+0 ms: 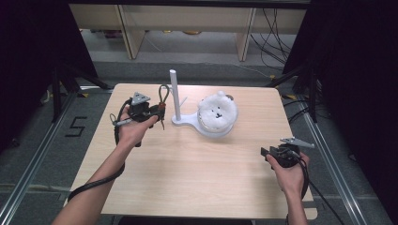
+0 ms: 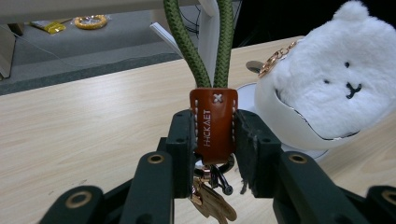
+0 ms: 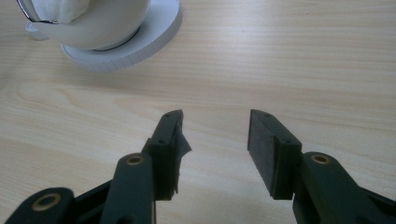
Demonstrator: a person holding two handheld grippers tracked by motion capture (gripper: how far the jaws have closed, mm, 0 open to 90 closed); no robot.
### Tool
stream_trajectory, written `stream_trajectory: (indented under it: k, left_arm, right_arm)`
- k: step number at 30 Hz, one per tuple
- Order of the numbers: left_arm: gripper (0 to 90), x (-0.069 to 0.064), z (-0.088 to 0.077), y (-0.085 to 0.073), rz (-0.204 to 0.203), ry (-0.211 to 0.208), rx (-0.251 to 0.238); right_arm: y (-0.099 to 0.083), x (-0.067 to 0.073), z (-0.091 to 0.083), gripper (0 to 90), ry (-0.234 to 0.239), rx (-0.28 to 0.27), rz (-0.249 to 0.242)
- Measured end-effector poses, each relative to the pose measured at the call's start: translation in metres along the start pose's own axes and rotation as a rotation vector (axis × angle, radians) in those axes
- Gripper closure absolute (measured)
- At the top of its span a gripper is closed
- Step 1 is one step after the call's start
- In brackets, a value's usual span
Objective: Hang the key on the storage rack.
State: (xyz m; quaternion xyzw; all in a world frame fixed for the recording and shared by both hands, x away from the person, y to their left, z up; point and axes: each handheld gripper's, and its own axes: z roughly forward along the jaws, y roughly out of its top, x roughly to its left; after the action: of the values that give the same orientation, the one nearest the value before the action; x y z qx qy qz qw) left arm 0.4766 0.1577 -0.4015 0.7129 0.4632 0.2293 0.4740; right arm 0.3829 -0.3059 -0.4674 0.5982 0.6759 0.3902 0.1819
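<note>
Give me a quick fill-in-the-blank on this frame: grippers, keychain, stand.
1. The left gripper is shut on the keychain's ____ leather tab.
2. The keychain's rope loop is ____ in colour.
3. The right gripper holds ____ between its open jaws.
4. The white plush bear sits in a bowl on the base of the white ____.

Missing words: brown; green; nothing; stand

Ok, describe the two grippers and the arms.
Both grippers, left and right, are black, with two flat-padded jaws on arms with brass-coloured rivets. Each carries a grey three-cornered plate on top and trails a black cable. The forearms are bare, no sleeves in view.
</note>
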Motion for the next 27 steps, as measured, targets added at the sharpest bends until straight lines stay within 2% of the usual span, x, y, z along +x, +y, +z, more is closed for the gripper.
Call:
stream_trajectory:
  k: [3,5,6,8,27]
  left_arm:
    - [67.5,-0.001,0.003,0.000,-0.002,-0.001,0.007]
    - [67.5,-0.002,0.005,0.000,-0.002,0.003,0.006]
    - [67.4,-0.002,0.006,0.000,0.001,0.004,0.009]
    - [67.4,-0.003,0.008,0.000,-0.001,0.004,0.013]
    - [65.6,-0.007,0.019,-0.001,0.000,-0.004,0.023]
  right_arm:
    - [0.000,0.000,0.000,56.1,-0.005,0.002,-0.003]
    - [0.001,-0.003,-0.001,56.1,-0.013,-0.003,-0.042]
    - [0.000,-0.001,-0.001,56.1,-0.007,0.000,-0.014]
    - [0.000,0.000,0.000,56.0,0.000,0.000,0.001]
    - [0.000,-0.001,-0.001,55.7,0.000,0.001,0.004]
